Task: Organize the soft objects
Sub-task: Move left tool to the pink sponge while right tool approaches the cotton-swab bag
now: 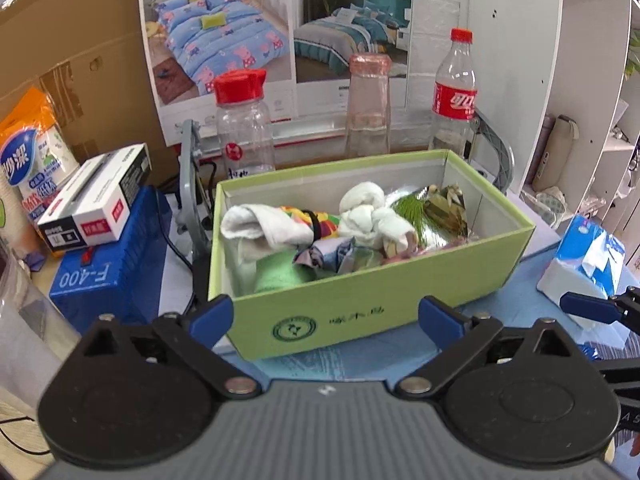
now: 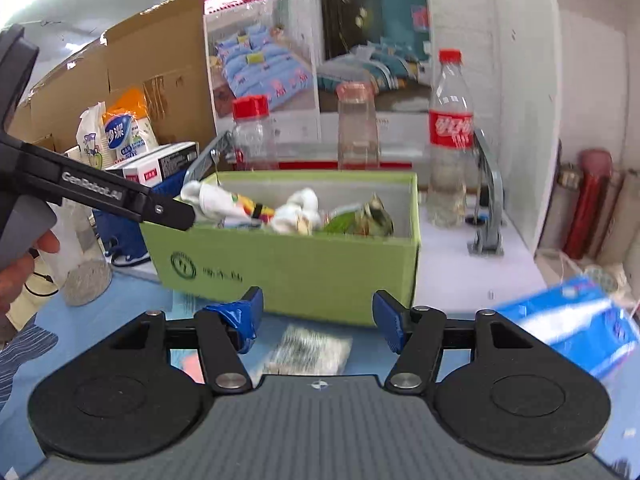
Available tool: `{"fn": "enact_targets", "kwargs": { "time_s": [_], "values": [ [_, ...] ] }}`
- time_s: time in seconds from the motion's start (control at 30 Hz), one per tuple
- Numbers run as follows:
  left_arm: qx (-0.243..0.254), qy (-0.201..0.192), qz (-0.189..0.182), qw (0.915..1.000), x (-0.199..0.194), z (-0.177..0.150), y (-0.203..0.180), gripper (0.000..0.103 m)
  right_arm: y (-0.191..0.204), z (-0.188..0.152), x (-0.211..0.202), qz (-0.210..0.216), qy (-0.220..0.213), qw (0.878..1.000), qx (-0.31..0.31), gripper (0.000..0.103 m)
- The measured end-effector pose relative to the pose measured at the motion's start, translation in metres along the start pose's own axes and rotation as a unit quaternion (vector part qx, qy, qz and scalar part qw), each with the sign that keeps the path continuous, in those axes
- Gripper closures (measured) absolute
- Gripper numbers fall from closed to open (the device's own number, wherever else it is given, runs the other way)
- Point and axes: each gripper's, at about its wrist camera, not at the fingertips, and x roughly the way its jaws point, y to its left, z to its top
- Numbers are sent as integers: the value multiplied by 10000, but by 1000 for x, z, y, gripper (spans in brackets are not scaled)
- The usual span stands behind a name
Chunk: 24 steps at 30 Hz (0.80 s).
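**Desk:** Blue-tipped fingers, nearest the lens — whose, and how do they stand?

**Photographer:** Both. From its own camera the left claw [image 1: 326, 314] is spread wide with nothing between its pads, low in front of a green cardboard box [image 1: 360, 312] on the blue-covered table [image 1: 340, 364]. The right claw [image 2: 318, 318] stands partly spread, also empty, before the same box; one of its fingertips [image 1: 588, 308] pokes in at the right edge of the left view.

**Desk:** And the soft things?

**Photographer:** Inside the box: a rolled white sock [image 1: 260, 224] at the left, a knotted white cloth [image 1: 368, 212] in the middle, a striped multicoloured piece [image 1: 316, 222] between them, a green cloth [image 1: 280, 276] against the near wall, and a green leaf-print item [image 1: 424, 212] at the right end.

**Desk:** Surroundings?

**Photographer:** A blue-and-white tissue pack [image 1: 584, 256] lies just right of the box. Behind stand three clear bottles, among them a red-capped jar [image 1: 242, 128] and a red-labelled cola bottle [image 1: 454, 92]. A blue box marked F-400 [image 1: 104, 276] sits to the left, a black-and-white carton [image 1: 96, 200] on top. In the right camera, a person's hand [image 2: 20, 268] grips the left tool's handle.
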Motion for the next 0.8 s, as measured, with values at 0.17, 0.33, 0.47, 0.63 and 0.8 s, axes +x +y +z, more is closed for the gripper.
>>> {"fn": "enact_targets", "kwargs": {
  "time_s": [0.17, 0.33, 0.47, 0.63, 0.8],
  "values": [
    [195, 614, -325, 9974, 20, -13, -2, 3, -10, -32, -8, -45, 170, 9993, 338, 56],
    [420, 1039, -720, 9911, 36, -16, -10, 2, -17, -46, -12, -51, 290, 9989, 365, 56],
    [490, 1054, -531, 9918, 45, -18, -8, 2, -12, -53, -12, 337, 551, 9979, 75, 56],
    [537, 1451, -1100, 9818, 57, -16, -5, 2, 9, -58, -2, 365, 988, 9896, -979, 56],
    [1032, 1825, -2012, 9569, 69, -6, -20, 2, 2, -48, -5, 352, 845, 9933, -712, 56]
  ]
}}
